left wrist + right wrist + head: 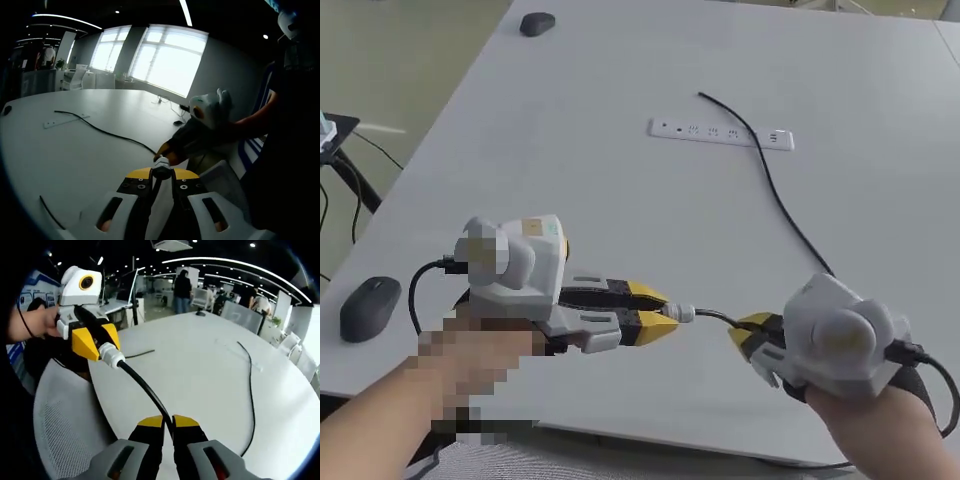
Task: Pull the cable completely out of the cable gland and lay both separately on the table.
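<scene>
Left tool [665, 318] and right tool [745, 335] hang over the near edge of the white surface [600, 190], tips facing, just apart. Right tool pinches the black cable [775, 190], which trails beyond it across a power strip [720, 133] (well off). Left tool is clamped on the gland [682, 313], between both tools, with the cable entering it.

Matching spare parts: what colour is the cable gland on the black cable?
The cable gland is white; it shows best in the right gripper view.
</scene>
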The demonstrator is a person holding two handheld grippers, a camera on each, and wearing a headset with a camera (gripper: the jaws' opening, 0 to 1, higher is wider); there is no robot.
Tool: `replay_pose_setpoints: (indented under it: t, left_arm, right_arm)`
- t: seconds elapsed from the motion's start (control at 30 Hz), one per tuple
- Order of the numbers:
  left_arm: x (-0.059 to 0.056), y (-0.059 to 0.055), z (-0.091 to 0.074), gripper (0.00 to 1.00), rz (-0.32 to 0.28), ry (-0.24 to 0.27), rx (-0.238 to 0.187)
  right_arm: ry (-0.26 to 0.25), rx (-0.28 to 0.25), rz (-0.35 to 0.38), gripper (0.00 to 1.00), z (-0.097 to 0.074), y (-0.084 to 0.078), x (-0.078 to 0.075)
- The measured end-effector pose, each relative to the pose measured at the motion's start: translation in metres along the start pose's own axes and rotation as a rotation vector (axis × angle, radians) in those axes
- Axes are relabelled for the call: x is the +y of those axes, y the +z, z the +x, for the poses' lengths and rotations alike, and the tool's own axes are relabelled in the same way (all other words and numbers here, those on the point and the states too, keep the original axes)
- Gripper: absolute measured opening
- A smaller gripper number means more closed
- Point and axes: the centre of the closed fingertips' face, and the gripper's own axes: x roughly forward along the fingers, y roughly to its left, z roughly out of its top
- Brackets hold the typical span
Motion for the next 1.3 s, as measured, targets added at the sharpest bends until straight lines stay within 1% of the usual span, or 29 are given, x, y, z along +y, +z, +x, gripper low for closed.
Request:
replay_pose_setpoints:
  t: [0.1,0.17,0.27,0.3,0.37,0.43,0.53,0.63,0.87,0.9,0.93,1.03,1.13,1.2,1.23,1.27,1.3]
  left_arm:
    - [0.000,0.000,0.000,0.14,-0.006,0.000,0.001]
    - [0.000,-0.002,0.000,0.14,0.004,0.004,0.009]
    - [0.000,-0.002,0.001,0.14,0.001,0.003,0.006]
    - [0.000,-0.002,0.001,0.14,0.001,0.004,0.007]
    - [0.000,-0.003,0.001,0.14,0.002,0.005,0.011]
    - [0.000,-0.005,0.003,0.15,0.003,0.008,0.020]
    - [0.000,-0.006,0.003,0.15,0.003,0.008,0.022]
    - [0.000,-0.005,0.003,0.15,0.002,0.009,0.018]
    - [0.003,-0.005,0.000,0.15,-0.001,0.019,0.016]
    - [0.003,-0.005,-0.001,0.15,-0.001,0.019,0.016]
    - [0.003,-0.005,-0.001,0.15,0.000,0.020,0.015]
    - [0.004,-0.004,-0.002,0.15,0.001,0.023,0.012]
    - [0.004,-0.002,-0.003,0.15,-0.001,0.027,0.010]
    - [0.005,-0.003,-0.005,0.15,-0.001,0.028,0.011]
    - [0.005,-0.003,-0.005,0.15,-0.001,0.028,0.013]
    - [0.005,-0.004,-0.005,0.15,-0.003,0.029,0.015]
    - [0.005,-0.004,-0.005,0.15,-0.003,0.030,0.015]
  right_arm:
    - [-0.006,0.022,0.073,0.00,0.003,-0.011,-0.006]
    - [-0.018,0.044,0.098,0.00,0.006,-0.019,-0.010]
    - [-0.046,0.067,0.154,0.00,0.008,-0.029,-0.017]
    - [-0.046,0.070,0.166,0.01,0.009,-0.031,-0.018]
    - [-0.061,0.085,0.173,0.01,0.010,-0.036,-0.019]
    - [-0.064,0.084,0.174,0.01,0.010,-0.037,-0.019]
    - [-0.066,0.087,0.184,0.01,0.010,-0.039,-0.016]
    - [-0.067,0.075,0.159,0.02,0.009,-0.038,-0.016]
    - [-0.063,0.049,0.132,0.02,0.005,-0.034,-0.017]
    - [-0.068,0.051,0.110,0.02,0.004,-0.034,-0.017]
    - [-0.073,0.053,0.054,0.02,0.003,-0.032,-0.017]
    - [-0.083,0.063,-0.035,0.02,0.000,-0.031,-0.013]
    - [-0.071,0.034,-0.040,0.04,-0.005,-0.024,-0.009]
    - [-0.061,0.017,-0.050,0.07,-0.010,-0.017,-0.006]
    - [-0.057,0.009,-0.060,0.09,-0.012,-0.013,-0.004]
    - [-0.048,-0.014,-0.089,0.10,-0.015,-0.005,-0.001]
    - [-0.040,-0.024,-0.107,0.10,-0.017,-0.001,0.001]
